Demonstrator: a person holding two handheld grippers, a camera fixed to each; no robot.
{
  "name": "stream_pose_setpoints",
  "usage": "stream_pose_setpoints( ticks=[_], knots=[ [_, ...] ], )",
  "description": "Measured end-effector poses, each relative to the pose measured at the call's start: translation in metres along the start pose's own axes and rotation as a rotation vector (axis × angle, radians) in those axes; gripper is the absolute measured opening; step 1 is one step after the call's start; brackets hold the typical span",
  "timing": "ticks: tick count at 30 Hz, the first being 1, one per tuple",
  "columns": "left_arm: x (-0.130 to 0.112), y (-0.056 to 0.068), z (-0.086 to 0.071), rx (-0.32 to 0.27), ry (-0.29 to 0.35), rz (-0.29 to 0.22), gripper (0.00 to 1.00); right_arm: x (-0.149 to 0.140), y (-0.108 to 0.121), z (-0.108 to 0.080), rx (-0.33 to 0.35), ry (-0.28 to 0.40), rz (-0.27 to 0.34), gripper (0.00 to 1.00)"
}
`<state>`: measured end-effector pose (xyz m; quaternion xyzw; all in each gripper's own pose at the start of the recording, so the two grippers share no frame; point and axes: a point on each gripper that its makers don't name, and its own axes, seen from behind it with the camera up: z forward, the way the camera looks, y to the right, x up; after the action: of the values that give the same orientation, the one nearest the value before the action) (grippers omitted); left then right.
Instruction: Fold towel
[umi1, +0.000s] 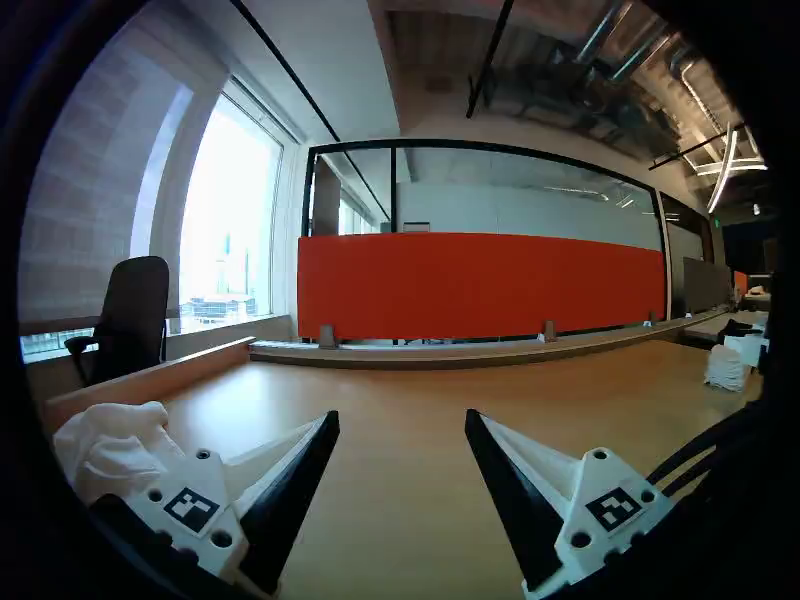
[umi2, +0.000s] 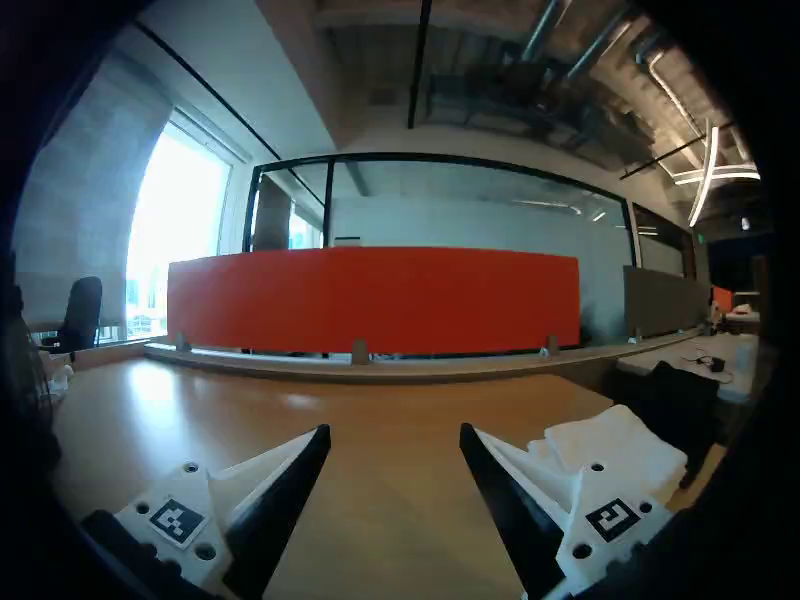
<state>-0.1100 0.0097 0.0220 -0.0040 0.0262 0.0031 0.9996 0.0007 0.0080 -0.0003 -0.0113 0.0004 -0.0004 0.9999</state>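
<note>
Left gripper (umi1: 400, 415): jaws wide apart, nothing between them, held low over the desk (umi1: 560, 385).
Right gripper (umi2: 393, 430): jaws wide apart too, empty, also low over the desk.
Crumpled towel (umi1: 110, 450): white, bunched in a heap at the desk's left edge, just beside the outer side of the left gripper's left finger; whether they touch I cannot tell.
Folded towel (umi2: 610, 445): white, a neat flat stack near the desk's right edge, partly behind the right gripper's right finger.
Divider (umi1: 480, 285): orange panel standing along the desk's far edge.
Chair (umi1: 125, 315): black, beyond the left edge, by the window (umi1: 225, 225).
</note>
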Motion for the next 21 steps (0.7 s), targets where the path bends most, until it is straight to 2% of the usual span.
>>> stream_pose_setpoints(
  ticks=[21],
  knots=[
    [0.0002, -0.0006, -0.0006, 0.000, 0.000, 0.000, 0.93, -0.0013, 0.0007, -0.0001, 0.000, -0.001, 0.001, 1.00]
  ],
)
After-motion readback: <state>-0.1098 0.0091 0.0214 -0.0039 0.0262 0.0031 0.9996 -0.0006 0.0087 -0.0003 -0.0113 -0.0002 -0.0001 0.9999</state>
